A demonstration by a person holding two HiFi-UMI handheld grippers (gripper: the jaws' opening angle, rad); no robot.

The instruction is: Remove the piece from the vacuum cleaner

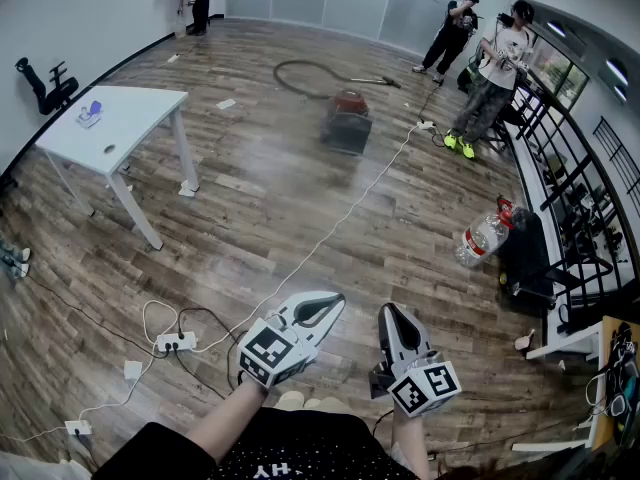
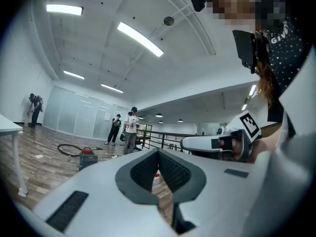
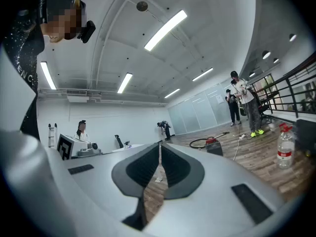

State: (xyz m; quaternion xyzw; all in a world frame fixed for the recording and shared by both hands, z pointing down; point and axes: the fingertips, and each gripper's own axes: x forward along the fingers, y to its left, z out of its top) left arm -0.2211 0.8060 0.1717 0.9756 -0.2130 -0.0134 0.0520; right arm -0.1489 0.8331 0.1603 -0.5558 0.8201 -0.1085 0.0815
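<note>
The red vacuum cleaner (image 1: 347, 120) stands far off on the wooden floor, its black hose (image 1: 305, 72) curling behind it; it also shows small in the left gripper view (image 2: 87, 154) and right gripper view (image 3: 213, 144). My left gripper (image 1: 333, 302) and right gripper (image 1: 389, 313) are held close to my body at the bottom of the head view, far from the vacuum. Both are shut with nothing between their jaws, and both point up and forward.
A white table (image 1: 110, 126) stands at the left. A white cable (image 1: 340, 222) runs across the floor to a power strip (image 1: 175, 343). A plastic bottle (image 1: 482, 236) lies beside black railings (image 1: 560, 168) on the right. Several people (image 1: 490, 73) stand at the back.
</note>
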